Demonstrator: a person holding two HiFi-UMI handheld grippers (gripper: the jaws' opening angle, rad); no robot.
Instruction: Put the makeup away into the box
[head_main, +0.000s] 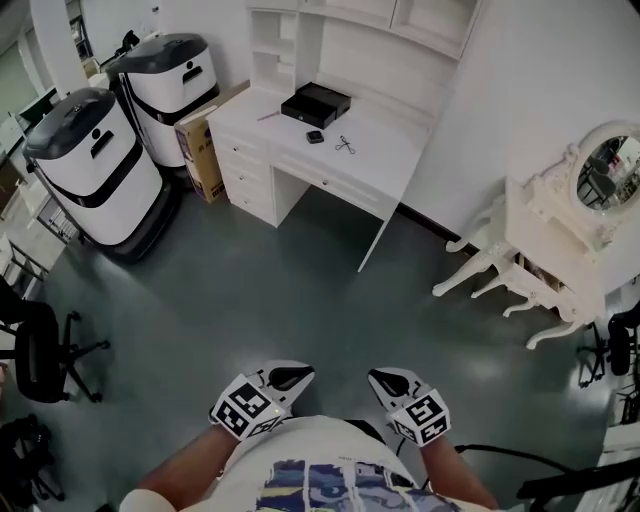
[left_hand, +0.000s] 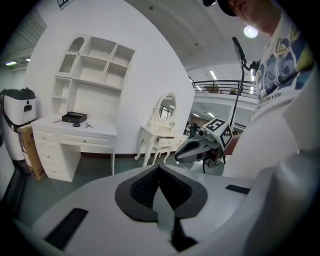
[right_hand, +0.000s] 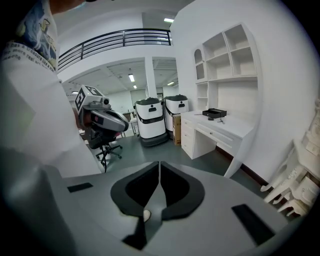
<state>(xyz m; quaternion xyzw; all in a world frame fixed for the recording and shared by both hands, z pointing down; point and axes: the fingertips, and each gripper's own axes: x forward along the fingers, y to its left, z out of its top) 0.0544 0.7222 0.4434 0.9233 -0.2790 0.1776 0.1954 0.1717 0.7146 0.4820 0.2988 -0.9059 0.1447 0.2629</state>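
A black open box (head_main: 316, 103) stands on the white desk (head_main: 390, 150) far across the room. Beside it on the desk lie a small black compact (head_main: 315, 136), a metal lash curler (head_main: 345, 145) and a thin pink stick (head_main: 268, 116). My left gripper (head_main: 297, 374) and right gripper (head_main: 385, 378) hang close to the person's body, well short of the desk, both shut and empty. In the left gripper view the jaws (left_hand: 159, 170) meet, with the box (left_hand: 74, 117) small at the left. The right gripper view shows its jaws (right_hand: 159, 167) together and the box (right_hand: 214, 113) on the desk.
Two white and black machines (head_main: 85, 165) (head_main: 170, 80) stand left of the desk, with a cardboard carton (head_main: 200, 150) between them and it. A white vanity table with an oval mirror (head_main: 560, 230) stands at the right. A black office chair (head_main: 40, 350) is at the left edge.
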